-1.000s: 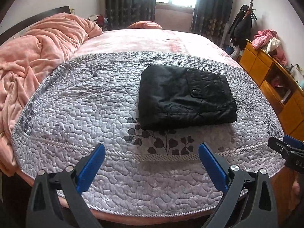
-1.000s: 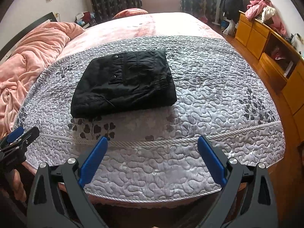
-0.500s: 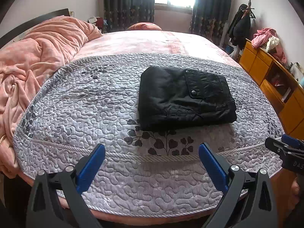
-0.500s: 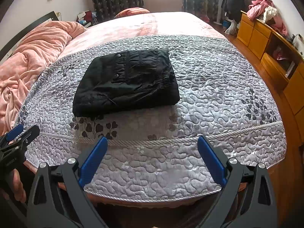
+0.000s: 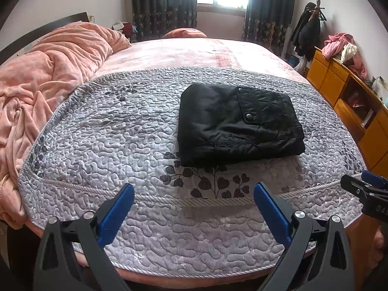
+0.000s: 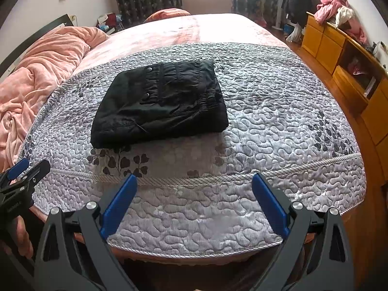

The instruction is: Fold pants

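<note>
Black pants [image 5: 237, 123] lie folded into a compact rectangle on the grey quilted bedspread [image 5: 116, 140], a snap pocket on top. They also show in the right wrist view [image 6: 162, 101]. My left gripper [image 5: 194, 194] is open and empty, held back over the bed's near edge, well short of the pants. My right gripper [image 6: 194, 186] is open and empty too, at the near edge. Each gripper shows at the side of the other's view, the right one [image 5: 363, 189] and the left one [image 6: 24, 172].
A rumpled pink blanket [image 5: 43, 72] lies on the left of the bed. An orange wooden cabinet [image 5: 351, 101] with clothes on top stands along the right wall. A coat rack [image 5: 310, 29] and curtains stand at the far end.
Both grippers have drawn back and risen a little from the bed. The pants have not moved. Both stay open.
</note>
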`<state>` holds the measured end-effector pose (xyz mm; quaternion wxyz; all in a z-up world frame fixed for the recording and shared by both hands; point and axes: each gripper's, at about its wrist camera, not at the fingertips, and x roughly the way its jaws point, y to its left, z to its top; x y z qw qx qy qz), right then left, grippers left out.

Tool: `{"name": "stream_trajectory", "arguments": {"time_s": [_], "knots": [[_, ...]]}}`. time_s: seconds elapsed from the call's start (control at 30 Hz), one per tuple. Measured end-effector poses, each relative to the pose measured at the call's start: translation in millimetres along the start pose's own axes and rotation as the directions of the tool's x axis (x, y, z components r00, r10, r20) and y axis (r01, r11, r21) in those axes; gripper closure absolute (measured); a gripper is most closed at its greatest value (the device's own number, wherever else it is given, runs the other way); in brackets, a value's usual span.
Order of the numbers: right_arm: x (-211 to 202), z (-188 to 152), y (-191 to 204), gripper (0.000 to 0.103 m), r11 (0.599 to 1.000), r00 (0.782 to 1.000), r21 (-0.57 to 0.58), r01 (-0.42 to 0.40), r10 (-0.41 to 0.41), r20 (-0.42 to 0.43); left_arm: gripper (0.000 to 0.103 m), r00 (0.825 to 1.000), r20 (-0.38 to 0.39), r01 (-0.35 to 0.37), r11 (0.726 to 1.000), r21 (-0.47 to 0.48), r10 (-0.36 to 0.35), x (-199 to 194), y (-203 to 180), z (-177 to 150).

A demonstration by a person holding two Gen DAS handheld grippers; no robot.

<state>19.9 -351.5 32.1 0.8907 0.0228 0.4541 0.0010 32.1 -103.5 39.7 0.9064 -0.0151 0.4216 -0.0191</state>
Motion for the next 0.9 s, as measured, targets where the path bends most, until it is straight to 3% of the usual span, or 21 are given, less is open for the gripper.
{"name": "stream_trajectory", "arguments": {"time_s": [0.9], "knots": [[12,-3,-6,0.008,1.0,1.0,0.009,0.004,-0.004,-0.03,0.004,0.999,-0.034,0.019,1.0,0.0,-0.019,7,0,-2]]}}
